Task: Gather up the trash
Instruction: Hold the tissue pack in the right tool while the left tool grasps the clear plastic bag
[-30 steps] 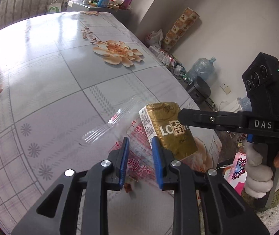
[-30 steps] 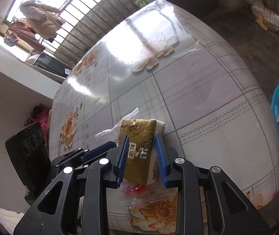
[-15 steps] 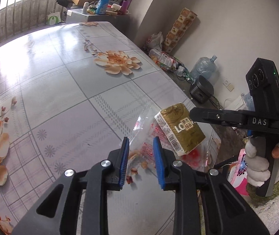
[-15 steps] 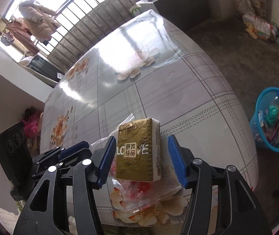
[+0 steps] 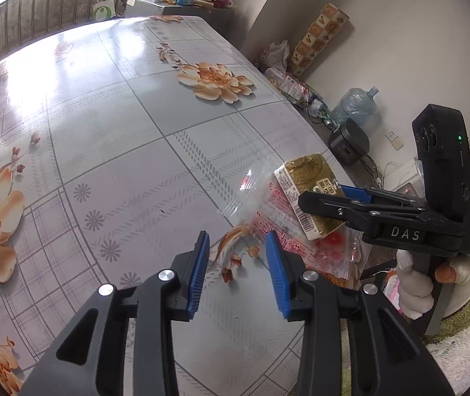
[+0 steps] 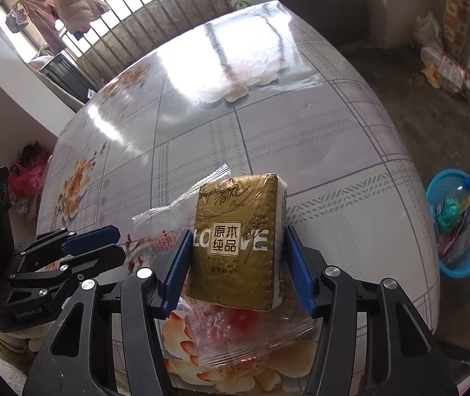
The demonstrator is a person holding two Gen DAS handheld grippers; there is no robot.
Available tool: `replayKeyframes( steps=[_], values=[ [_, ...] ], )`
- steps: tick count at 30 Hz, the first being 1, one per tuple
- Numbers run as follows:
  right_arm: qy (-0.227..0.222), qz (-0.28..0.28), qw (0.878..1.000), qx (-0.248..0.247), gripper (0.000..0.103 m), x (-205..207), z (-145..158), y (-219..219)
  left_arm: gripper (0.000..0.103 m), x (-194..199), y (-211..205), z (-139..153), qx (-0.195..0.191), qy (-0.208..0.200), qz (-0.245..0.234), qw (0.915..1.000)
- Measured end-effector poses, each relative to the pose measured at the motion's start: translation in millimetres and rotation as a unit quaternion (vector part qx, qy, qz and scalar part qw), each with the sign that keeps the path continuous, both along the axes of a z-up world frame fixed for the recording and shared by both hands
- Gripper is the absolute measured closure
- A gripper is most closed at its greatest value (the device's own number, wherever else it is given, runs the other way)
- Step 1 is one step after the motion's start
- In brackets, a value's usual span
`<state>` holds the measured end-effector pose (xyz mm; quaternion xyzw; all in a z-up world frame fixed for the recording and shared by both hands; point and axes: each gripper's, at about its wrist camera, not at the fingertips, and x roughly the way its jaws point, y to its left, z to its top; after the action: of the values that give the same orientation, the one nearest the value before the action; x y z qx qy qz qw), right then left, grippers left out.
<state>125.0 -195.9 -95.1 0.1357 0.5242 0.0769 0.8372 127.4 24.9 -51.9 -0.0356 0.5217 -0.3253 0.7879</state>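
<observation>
A gold tissue pack lies on a clear plastic wrapper with red print at the near edge of the flowered table. My right gripper is open, its blue pads on either side of the pack with small gaps. The pack and wrapper also show in the left wrist view, with the right gripper over them. My left gripper is open and empty, just left of the wrapper's edge, above the table.
A blue basket with trash stands on the floor right of the table. Bags, a water jug and a black cooker line the wall. A cluttered cabinet stands beyond the table's far end.
My right gripper opened and let go of the tissue pack, which now rests on the wrapper. My left gripper opened, released the wrapper and drew back to the left.
</observation>
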Motion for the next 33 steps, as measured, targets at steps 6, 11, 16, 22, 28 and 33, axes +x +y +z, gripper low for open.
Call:
replayKeyframes(
  steps=[6, 11, 16, 22, 28, 33],
  values=[
    [-0.006, 0.003, 1.0, 0.013, 0.052, -5, -2, -8, 0.068, 8, -9, -12, -0.026, 0.037, 0.003, 0.999],
    [-0.01, 0.001, 1.0, 0.024, 0.053, -9, 0, -15, 0.068, 14, -12, -15, -0.059, 0.056, 0.001, 0.9967],
    [-0.012, -0.004, 0.999, 0.046, 0.054, -13, 0, -27, 0.068, 16, -11, -19, -0.117, 0.076, 0.003, 0.9901],
    [-0.014, -0.014, 0.997, 0.081, 0.055, -19, -1, -38, 0.077, 19, -16, -21, -0.098, 0.062, 0.017, 0.9931],
    [-0.021, -0.024, 0.998, 0.051, 0.055, -26, 8, -46, 0.097, 16, -28, -16, -0.028, 0.005, 0.016, 0.9995],
    [-0.027, -0.019, 0.999, -0.013, 0.056, -40, 18, -46, 0.098, 11, -37, -11, 0.012, -0.034, 0.007, 0.9993]
  ],
)
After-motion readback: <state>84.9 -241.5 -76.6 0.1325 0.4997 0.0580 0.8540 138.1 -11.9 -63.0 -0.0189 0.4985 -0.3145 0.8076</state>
